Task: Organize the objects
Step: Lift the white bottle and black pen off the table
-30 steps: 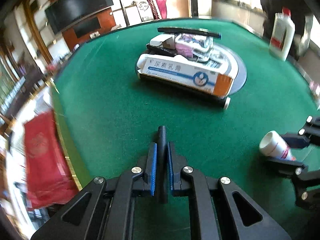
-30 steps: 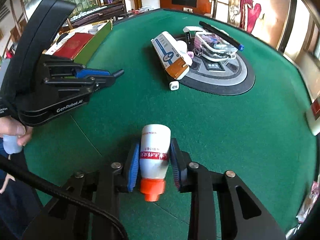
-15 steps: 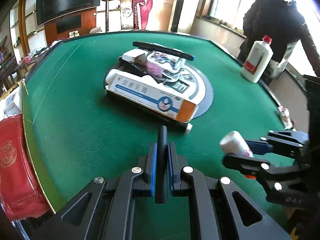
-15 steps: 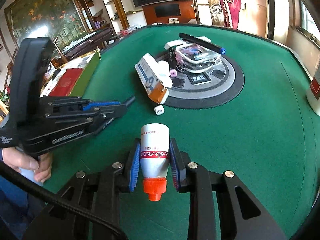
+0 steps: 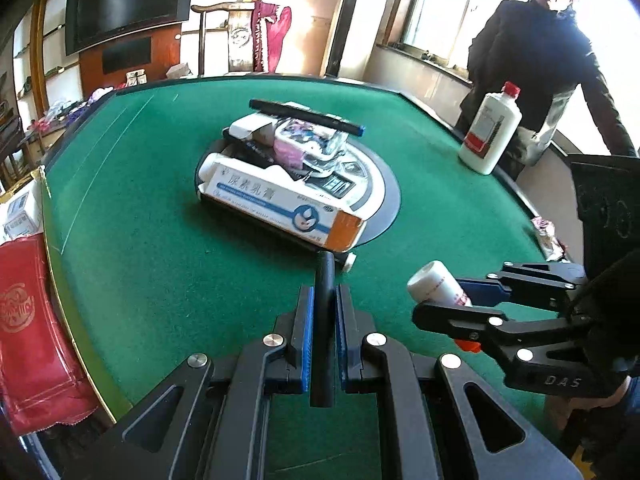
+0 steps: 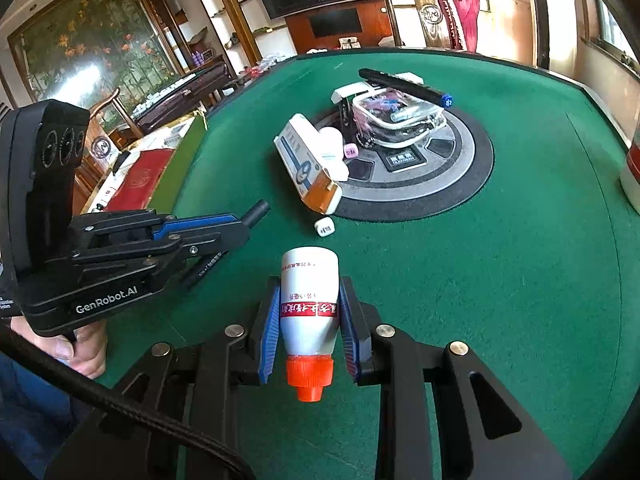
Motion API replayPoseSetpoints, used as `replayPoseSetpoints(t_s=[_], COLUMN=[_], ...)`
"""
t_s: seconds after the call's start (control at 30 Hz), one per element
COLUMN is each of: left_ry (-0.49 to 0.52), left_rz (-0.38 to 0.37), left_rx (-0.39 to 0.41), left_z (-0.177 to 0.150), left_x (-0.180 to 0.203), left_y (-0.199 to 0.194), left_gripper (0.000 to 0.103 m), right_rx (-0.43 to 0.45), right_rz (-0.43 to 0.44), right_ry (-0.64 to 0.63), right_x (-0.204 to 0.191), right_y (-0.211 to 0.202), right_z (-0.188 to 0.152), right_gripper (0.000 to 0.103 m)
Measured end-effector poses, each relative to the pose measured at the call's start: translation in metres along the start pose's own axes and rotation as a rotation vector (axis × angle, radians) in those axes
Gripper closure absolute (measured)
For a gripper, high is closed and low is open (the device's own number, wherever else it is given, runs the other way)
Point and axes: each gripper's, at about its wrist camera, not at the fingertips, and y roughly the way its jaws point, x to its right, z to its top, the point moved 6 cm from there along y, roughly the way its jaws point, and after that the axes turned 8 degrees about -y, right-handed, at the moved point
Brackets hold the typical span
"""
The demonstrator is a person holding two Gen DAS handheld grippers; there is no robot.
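Left gripper (image 5: pixel 323 300) is clamped tight on a thin black stick (image 5: pixel 324 320), its blue pads pinching the shaft from both sides; the stick runs straight along the fingers, its tip poking out past them toward the pile at table centre, its other end reaching back between the finger arms. Over on the other side, the right gripper (image 6: pixel 310 312) has a small white bottle (image 6: pixel 309 300) squeezed between its pads, held backwards (orange cap (image 6: pixel 309 376) toward the camera, flat base pointing out over the felt). Both tools hang above the green table (image 5: pixel 140 240), side by side and apart, not touching.

Ahead of both lies the pile on the round grey centre plate (image 6: pixel 460 184): a long white-and-blue carton (image 5: pixel 280 208) with an orange end, a clear plastic box (image 6: pixel 396 120) behind it, and a black marker (image 6: pixel 404 84) with a blue tip laid across the top. A white die (image 6: pixel 323 226) sits on the felt just beside the carton's orange end, between pile and grippers. A big white bottle with a red cap (image 5: pixel 490 128) stands at the far table edge, in front of a person in a dark coat (image 5: pixel 540 64).
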Motion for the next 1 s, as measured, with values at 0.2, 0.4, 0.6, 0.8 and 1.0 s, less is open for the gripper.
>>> replayPoseSetpoints(t_s=[0.2, 0.4, 0.6, 0.8, 1.0], left_ry=[0.000, -0.003, -0.005, -0.010, -0.004], left_rz=[-0.008, -0.013, -0.013, -0.013, -0.016], left_rx=[0.016, 0.024, 0.022, 0.019, 0.014], left_z=[0.002, 0.003, 0.003, 0.002, 0.001], left_x=[0.003, 0.004, 0.002, 0.001, 0.003], left_y=[-0.006, -0.010, -0.010, -0.007, -0.006], left_gripper=[0.095, 0.095, 0.095, 0.095, 0.095], right_rx=[0.041, 0.064, 0.058, 0.059, 0.060], right_rz=[-0.028, -0.023, -0.009, -0.007, -0.009], right_ry=[0.004, 0.018, 0.024, 0.026, 0.023], right_x=[-0.001, -0.007, -0.008, -0.008, -0.008], right_y=[-0.009, -0.011, -0.009, -0.010, -0.011], right_z=[0.006, 0.012, 0.012, 0.010, 0.010], right_gripper=[0.078, 0.078, 0.078, 0.078, 0.078])
